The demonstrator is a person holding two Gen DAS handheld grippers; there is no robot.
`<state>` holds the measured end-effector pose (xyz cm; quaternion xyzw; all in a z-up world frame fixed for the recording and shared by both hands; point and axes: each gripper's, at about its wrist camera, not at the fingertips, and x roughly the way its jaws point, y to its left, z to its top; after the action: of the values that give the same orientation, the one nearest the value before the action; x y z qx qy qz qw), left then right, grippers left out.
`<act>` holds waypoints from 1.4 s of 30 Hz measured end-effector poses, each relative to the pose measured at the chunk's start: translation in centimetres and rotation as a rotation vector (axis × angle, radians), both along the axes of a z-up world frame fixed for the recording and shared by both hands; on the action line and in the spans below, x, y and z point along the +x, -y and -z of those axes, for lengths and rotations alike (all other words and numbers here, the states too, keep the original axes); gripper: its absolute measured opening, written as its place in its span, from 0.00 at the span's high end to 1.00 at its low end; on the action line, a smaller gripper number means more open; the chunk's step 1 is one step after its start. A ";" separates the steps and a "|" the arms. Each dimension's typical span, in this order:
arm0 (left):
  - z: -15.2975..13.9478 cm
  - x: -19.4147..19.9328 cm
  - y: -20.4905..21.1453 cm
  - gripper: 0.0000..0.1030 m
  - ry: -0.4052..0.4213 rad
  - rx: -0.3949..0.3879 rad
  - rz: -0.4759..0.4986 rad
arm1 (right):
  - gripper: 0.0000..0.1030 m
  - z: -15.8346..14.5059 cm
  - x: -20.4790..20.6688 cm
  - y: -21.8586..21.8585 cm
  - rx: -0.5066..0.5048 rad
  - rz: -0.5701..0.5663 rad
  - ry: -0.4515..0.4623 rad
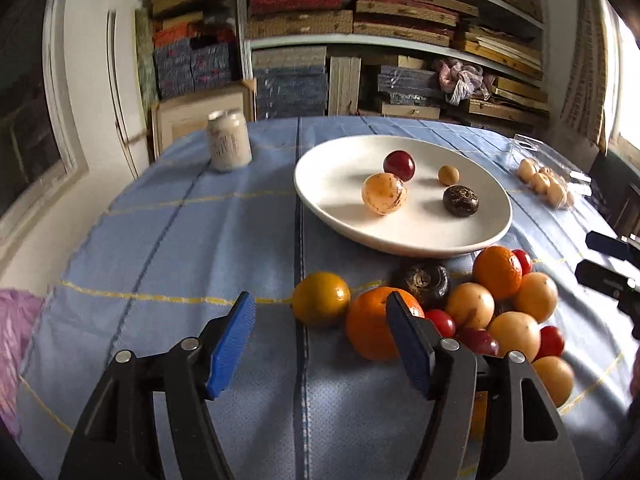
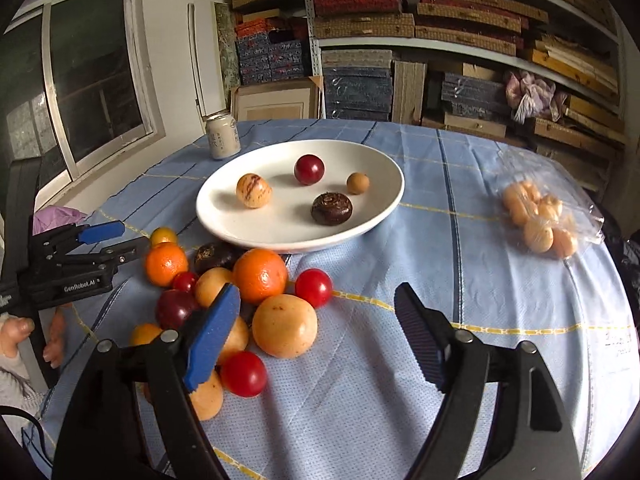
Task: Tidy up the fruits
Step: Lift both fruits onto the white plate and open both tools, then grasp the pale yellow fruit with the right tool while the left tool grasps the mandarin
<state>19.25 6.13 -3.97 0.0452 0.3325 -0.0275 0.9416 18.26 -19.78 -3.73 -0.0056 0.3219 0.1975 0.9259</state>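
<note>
both grippers empty, fruit pile at the near rim of the plate

your left gripper (image 1: 320, 316) has its fingers apart with nothing between them; the fruit pile (image 1: 472, 312) lies at about 3 o'clock of it, and the near orange (image 1: 372, 324) sits just behind the right pad. your right gripper (image 2: 316, 312) is spread too, gripping nothing; the pile sits at its 9 o'clock, and a pale round fruit (image 2: 285, 326) rests just inside the left pad without touching. the white plate (image 2: 224, 224) lies at 12 o'clock, holding four fruits. a bag of small fruits (image 2: 540, 220) lies at 2 o'clock, a can (image 2: 222, 136) at 11.
</note>
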 end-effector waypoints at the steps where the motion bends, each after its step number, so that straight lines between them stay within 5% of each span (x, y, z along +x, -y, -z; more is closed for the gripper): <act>1: 0.1 -0.2 0.3 0.34 0.006 0.014 0.016 | 0.25 0.0 0.1 0.0 -0.003 0.002 -0.002; 6: 0.9 -0.6 2.2 0.31 -0.009 0.063 0.112 | 0.24 0.0 0.5 -0.1 -0.007 -0.001 -0.011; 17: 1.9 1.9 1.4 0.28 -0.115 -0.060 0.105 | 0.24 1.4 1.1 -1.5 -0.046 -0.032 -0.055; 23: 2.0 2.1 1.5 0.35 -0.118 -0.077 0.116 | 0.24 1.7 1.3 -1.4 -0.050 -0.026 -0.065; 27: 2.0 1.9 1.8 0.53 -0.119 -0.081 0.153 | 0.24 1.9 1.3 -1.5 -0.057 -0.032 -0.079; 42: 2.0 1.4 0.1 0.54 -0.123 -0.073 0.097 | 0.24 2.6 0.9 -1.8 -0.195 -0.039 -0.047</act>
<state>20.69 6.06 -5.97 0.0253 0.3860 -0.0879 0.9180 19.16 -17.95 -6.31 -0.0973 0.3610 0.1831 0.9092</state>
